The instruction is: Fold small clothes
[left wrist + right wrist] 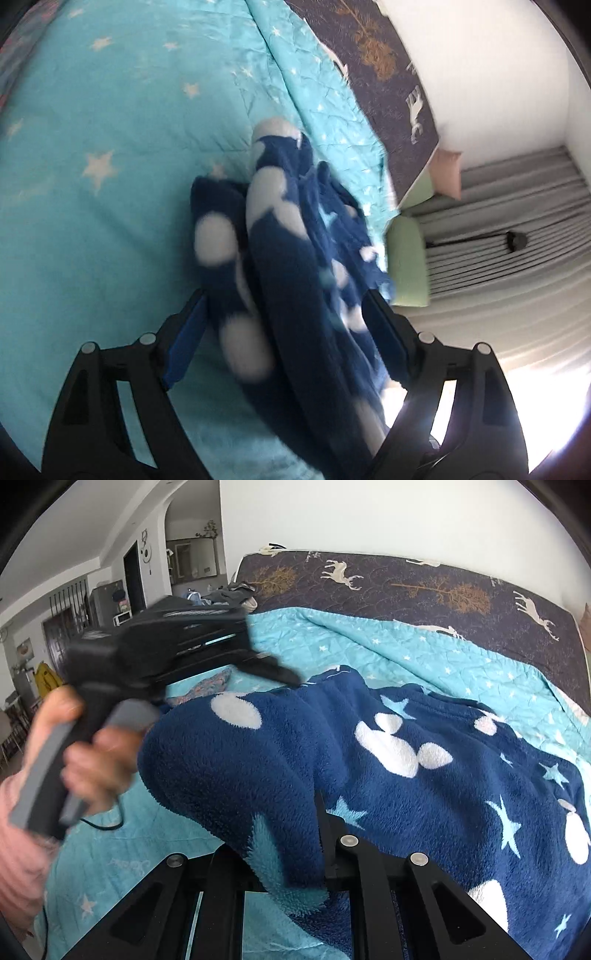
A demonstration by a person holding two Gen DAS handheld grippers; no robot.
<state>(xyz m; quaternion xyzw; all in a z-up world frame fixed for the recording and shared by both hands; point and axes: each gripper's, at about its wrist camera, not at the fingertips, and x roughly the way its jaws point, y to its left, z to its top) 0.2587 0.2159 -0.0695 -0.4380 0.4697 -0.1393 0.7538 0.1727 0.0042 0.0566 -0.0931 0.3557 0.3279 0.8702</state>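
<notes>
Nearest to us, the right gripper (325,853) was clenched on the navy fleece garment with white blobs and pale blue stars (388,760); a thick fold of it was pinched between the black fingers, its shaggy teal underside curling out at seven o'clock of the pinch. From there the garment ran away toward one and two o'clock across the turquoise star-printed quilt (406,653), its long axis slanting up to the right in that view.

The left gripper (284,332) stood released, its blue-padded jaws wide apart, with a bunched ridge of the same fleece lying between them but, as far as we could tell, not pressed by either pad. That ridge stretched toward twelve o'clock from the jaws. We judged that the coming move turned on this: the cloth already sat straight ahead inside the left jaws, so a close there would take it, while the right held its corner fast.

The fleece looked plush, thick and floppy, likely to slump. Beyond lay the crinkled quilt, then the dark deer-patterned mattress (424,587), and the white wall (369,513).
</notes>
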